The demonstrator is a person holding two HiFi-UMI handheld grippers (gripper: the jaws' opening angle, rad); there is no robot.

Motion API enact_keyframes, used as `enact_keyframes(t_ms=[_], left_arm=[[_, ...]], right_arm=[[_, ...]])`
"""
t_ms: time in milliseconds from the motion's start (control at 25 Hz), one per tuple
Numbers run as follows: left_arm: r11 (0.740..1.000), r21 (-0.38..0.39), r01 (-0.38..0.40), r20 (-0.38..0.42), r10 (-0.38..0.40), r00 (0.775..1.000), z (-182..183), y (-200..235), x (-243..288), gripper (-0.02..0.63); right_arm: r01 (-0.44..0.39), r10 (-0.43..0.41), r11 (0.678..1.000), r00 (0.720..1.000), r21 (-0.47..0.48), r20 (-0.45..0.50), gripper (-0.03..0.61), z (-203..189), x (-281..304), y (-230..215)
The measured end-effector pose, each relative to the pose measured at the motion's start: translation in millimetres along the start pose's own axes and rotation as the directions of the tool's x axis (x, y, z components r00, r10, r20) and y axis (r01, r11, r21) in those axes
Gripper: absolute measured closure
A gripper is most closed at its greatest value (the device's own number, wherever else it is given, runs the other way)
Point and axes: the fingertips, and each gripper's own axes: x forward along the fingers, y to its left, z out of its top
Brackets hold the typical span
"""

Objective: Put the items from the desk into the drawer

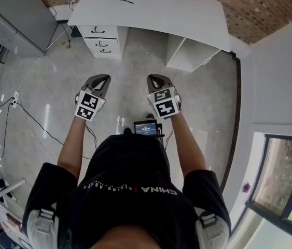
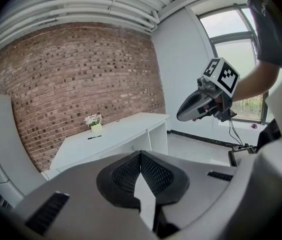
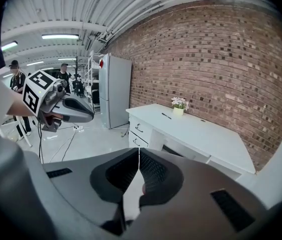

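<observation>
1. The left gripper (image 2: 141,155) and the right gripper (image 3: 138,152) are made of smooth grey moulded shells. Their jaws are lined with black pads with a fine mesh texture, curving to pointed tips.
2. A cube with black-and-white square markers is carried on each gripper. No readable text is seen on them.
3. The jaws of the left gripper are pressed together at the tips, and only a thin wedge-shaped gap is left lower down. Nothing is held between them.
4. The jaws of the right gripper are likewise closed tip to tip, and nothing is pinched or touched.
5. In the head view both grippers are held in the air, side by side and apart, over a glossy pale floor (image 1: 47,102).
6. A white desk (image 1: 187,14) with a flat matt top is seen ahead of both grippers, well apart from them, against a red brick wall (image 3: 216,59).
7. A slim dark pen (image 1: 124,0) lies on the desk, ahead of the left gripper. A small pale pot of flowers (image 3: 179,105) stands beyond it, near the wall.
8. Two closed white drawers (image 1: 102,39) with dark curved handles are set under the desk, ahead of the left gripper.
9. The word "CHINA" is printed on the person's black shirt (image 1: 130,165) behind the grippers.
</observation>
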Motion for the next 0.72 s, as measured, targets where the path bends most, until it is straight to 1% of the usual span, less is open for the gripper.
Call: enact_keyframes(t_ms=[160, 360, 520, 720], left_arm=[[1.000, -0.018, -0.005, -0.012, 0.005, 1.000, -1, 28, 29, 0.601], [0.999, -0.029, -0.037, -0.030, 0.036, 0.999, 7, 72, 81, 0.601], [0.996, -0.041, -0.074, -0.045, 0.072, 0.996, 27, 122, 137, 0.601], [0.992, -0.060, -0.112, -0.056, 0.109, 0.992, 65, 180, 208, 0.601]], right_arm=[[-0.029, 0.029, 1.000, 1.000, -0.007, -0.006, 0.561, 12, 38, -17], [-0.075, 0.075, 0.997, 0.997, -0.019, 0.003, 0.561, 36, 99, -59], [-0.112, 0.113, 0.993, 0.994, -0.030, 0.013, 0.561, 71, 158, -111], [-0.162, 0.164, 0.986, 0.986, -0.048, 0.026, 0.561, 118, 219, -177]])
